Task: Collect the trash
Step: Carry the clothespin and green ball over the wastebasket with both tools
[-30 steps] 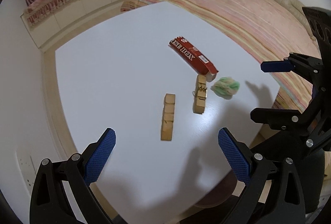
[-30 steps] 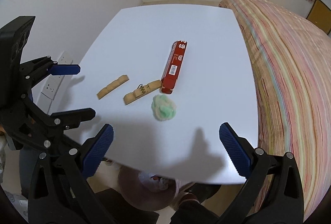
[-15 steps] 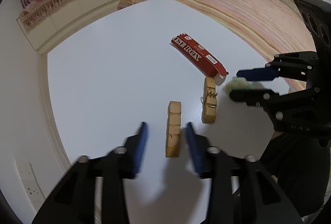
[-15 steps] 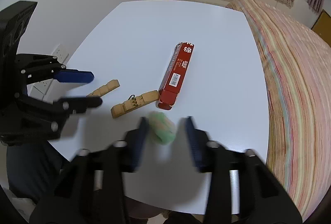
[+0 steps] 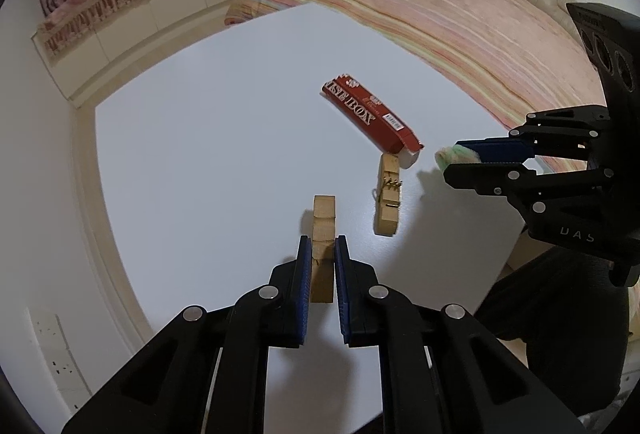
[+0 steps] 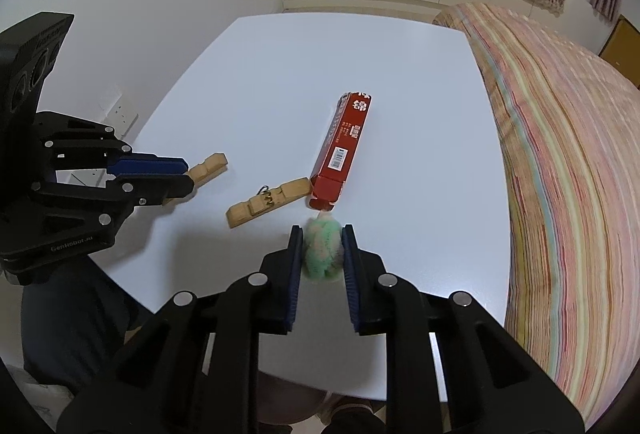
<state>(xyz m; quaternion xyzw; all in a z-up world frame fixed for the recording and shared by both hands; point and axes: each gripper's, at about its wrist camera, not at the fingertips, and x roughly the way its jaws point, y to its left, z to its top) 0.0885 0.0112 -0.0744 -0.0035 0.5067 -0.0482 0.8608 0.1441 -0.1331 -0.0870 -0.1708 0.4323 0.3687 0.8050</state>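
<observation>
The wide white tabletop (image 5: 200, 161) carries all the litter, with a striped pink bed (image 6: 560, 153) along its far side. Largest of the pieces is a long red cardboard box (image 6: 344, 149), lying flat with its open end toward the near edge. Touching that end is a tan wooden clothespin half with a wire spring (image 6: 268, 201); a plain tan notched wooden strip (image 5: 323, 234) lies beside it, apart. Smallest is a crumpled green-and-pink wad (image 6: 323, 254), just off the box's mouth.

The left gripper (image 5: 322, 258) is clamped on the near part of the notched strip, the right gripper (image 6: 322, 254) clamped on the wad; each takes its piece from the side, probably so both can be lifted off together toward a bin.

A second ago both grippers hung wide open above the tabletop with the strip and wad untouched. Half a second ago they were closing in. Now they have shut on their pieces, and nothing has been lifted yet.
</observation>
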